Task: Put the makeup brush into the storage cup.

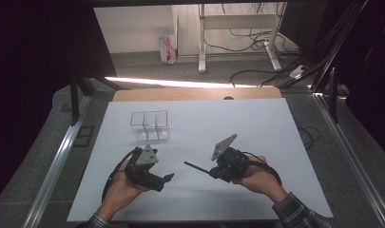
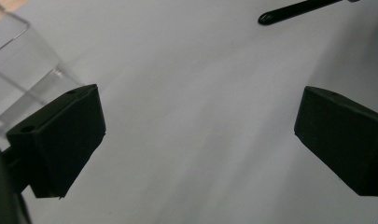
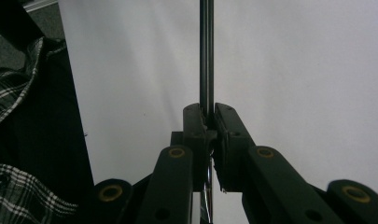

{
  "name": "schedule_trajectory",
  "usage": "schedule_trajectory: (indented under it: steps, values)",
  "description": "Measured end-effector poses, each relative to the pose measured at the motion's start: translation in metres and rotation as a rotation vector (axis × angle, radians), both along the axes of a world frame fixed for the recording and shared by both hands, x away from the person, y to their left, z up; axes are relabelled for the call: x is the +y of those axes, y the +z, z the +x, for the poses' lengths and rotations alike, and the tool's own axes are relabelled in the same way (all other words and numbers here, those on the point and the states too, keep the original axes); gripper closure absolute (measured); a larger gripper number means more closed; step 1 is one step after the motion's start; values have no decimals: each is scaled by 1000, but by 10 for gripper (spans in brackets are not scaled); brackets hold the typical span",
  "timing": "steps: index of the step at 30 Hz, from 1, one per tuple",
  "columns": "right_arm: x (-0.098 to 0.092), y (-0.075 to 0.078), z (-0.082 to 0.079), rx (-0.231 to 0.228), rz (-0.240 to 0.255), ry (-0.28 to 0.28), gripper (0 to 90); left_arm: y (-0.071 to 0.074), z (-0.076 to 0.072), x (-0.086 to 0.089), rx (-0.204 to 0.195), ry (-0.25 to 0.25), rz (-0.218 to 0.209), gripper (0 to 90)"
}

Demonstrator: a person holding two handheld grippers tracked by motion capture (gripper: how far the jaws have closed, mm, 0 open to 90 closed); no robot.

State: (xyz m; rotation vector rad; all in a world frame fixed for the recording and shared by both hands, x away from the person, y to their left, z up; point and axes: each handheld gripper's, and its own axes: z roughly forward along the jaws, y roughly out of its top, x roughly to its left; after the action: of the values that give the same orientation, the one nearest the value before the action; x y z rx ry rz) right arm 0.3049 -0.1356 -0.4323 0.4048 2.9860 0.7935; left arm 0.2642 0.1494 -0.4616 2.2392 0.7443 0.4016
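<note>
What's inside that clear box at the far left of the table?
The clear divided box looks empty: through its walls only the white table shows. In the left gripper view its near corner sits partly behind a jaw, so that part stays unseen.

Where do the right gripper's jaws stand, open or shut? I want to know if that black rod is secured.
Shut on the thin black rod: the right gripper has both jaws pressed against it, the rod running out between them.

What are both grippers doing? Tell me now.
Left gripper: open, holding nothing.
Right gripper: closed on a thin black rod.
</note>
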Motion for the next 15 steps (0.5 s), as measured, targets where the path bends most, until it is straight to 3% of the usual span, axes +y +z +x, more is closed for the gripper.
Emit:
schedule_trajectory:
  steps: [15]
  values:
    - [13,-4,-2,24,-27,68,841,-5,6,-38,-32,-172,95,213]
